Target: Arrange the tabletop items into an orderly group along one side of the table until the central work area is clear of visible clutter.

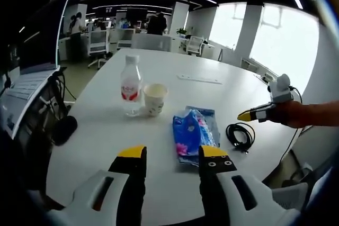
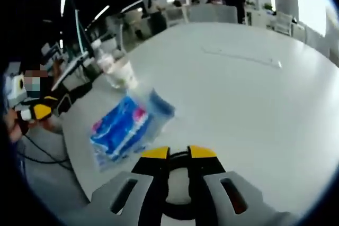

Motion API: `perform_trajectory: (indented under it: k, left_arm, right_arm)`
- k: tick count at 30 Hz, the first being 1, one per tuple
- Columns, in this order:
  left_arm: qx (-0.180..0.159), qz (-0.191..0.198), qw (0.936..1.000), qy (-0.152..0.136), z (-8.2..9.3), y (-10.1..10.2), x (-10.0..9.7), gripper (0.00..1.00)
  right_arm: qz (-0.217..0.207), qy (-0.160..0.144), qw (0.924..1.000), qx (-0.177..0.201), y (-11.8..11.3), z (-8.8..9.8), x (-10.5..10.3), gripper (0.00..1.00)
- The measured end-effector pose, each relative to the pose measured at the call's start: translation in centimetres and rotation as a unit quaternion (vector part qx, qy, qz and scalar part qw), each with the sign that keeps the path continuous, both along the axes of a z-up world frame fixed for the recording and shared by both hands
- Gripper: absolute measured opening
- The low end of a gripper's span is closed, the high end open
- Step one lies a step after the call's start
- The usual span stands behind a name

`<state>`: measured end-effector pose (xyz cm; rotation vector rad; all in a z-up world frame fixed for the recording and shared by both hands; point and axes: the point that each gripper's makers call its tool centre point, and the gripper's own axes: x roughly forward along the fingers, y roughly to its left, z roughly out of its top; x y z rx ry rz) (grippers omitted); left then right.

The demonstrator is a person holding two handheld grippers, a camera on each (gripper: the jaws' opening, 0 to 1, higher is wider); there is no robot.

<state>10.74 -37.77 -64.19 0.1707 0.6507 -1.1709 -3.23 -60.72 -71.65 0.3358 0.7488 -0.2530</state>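
Left gripper view: water bottle (image 1: 130,83) and paper cup (image 1: 154,98) sit at 11 o'clock, blue packet (image 1: 194,131) at 12, black cable (image 1: 240,134) at 2. Left gripper (image 1: 172,156) gapes, unladen; right gripper (image 2: 178,152) is nearly closed, holding nothing. Gathering looks unstarted; next, grab the packet.

A white table (image 1: 212,104) carries a water bottle (image 1: 130,84), paper cup (image 1: 154,99), blue tissue pack (image 1: 194,132) and coiled black cable (image 1: 241,135).

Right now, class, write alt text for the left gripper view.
Open left gripper hovers over a white table before a blue packet. Beyond stand a bottle and cup; a black cable lies right.
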Motion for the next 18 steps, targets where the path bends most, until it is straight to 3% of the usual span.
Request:
perform_trajectory:
  k: [9, 18]
  left_arm:
    - [0.001, 0.001, 1.0000, 0.003, -0.2, -0.1, 0.1, 0.38]
    - [0.007, 0.001, 1.0000, 0.006, -0.8, 0.1, 0.3, 0.38]
  right_arm:
    - [0.076, 0.018, 0.9970, -0.005, 1.5, -0.9, 3.2, 0.10]
    - [0.108, 0.017, 0.9940, -0.004, 2.0, -1.0, 6.5, 0.13]
